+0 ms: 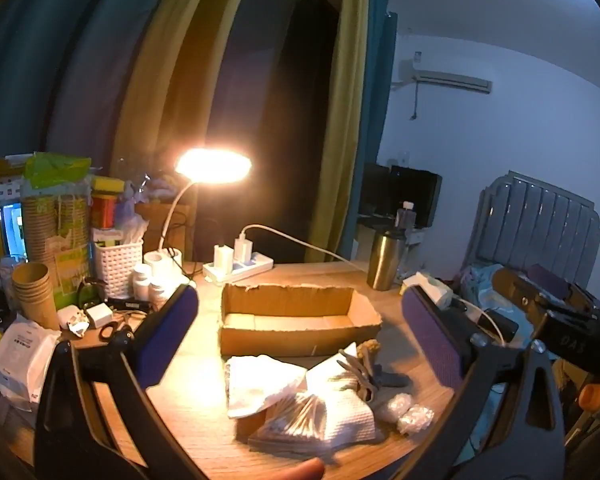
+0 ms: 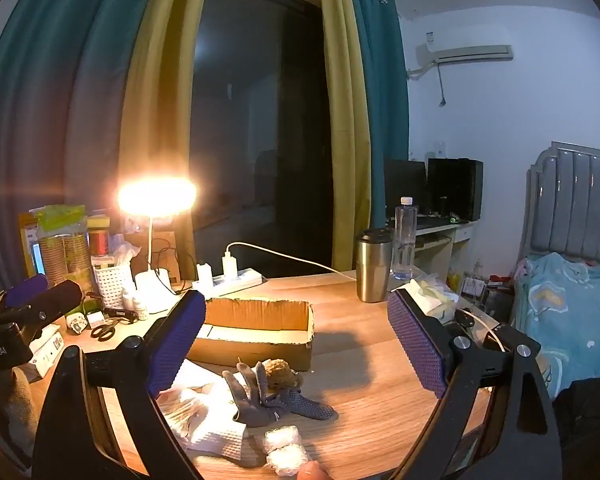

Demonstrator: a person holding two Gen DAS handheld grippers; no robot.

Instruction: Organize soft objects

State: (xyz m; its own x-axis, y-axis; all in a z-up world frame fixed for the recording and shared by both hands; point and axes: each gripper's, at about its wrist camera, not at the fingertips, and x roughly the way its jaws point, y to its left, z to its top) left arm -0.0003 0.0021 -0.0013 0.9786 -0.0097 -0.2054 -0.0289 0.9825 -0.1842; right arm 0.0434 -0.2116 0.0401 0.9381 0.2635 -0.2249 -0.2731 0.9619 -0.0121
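A pile of soft things lies on the wooden table in front of an open cardboard box (image 1: 296,316) (image 2: 256,330). It holds white cloths (image 1: 260,384) (image 2: 216,436), a grey glove (image 1: 368,372) (image 2: 272,400), a brown fuzzy lump (image 2: 280,372) (image 1: 370,348), a bag of cotton swabs (image 1: 296,416) and two small white wrapped bundles (image 1: 408,412) (image 2: 284,446). My left gripper (image 1: 300,344) is open and empty, above the pile and facing the box. My right gripper (image 2: 296,354) is open and empty above the glove. The left gripper also shows at the left edge of the right wrist view (image 2: 40,294).
A lit desk lamp (image 1: 214,166) stands behind the box, with a power strip (image 1: 238,266), a white basket (image 1: 118,266), paper cups (image 1: 34,294), bottles and scissors (image 1: 110,330) at the left. A steel tumbler (image 2: 374,266), water bottle (image 2: 404,240) and tissue pack (image 2: 436,298) stand at the right. A bed (image 2: 572,300) lies beyond.
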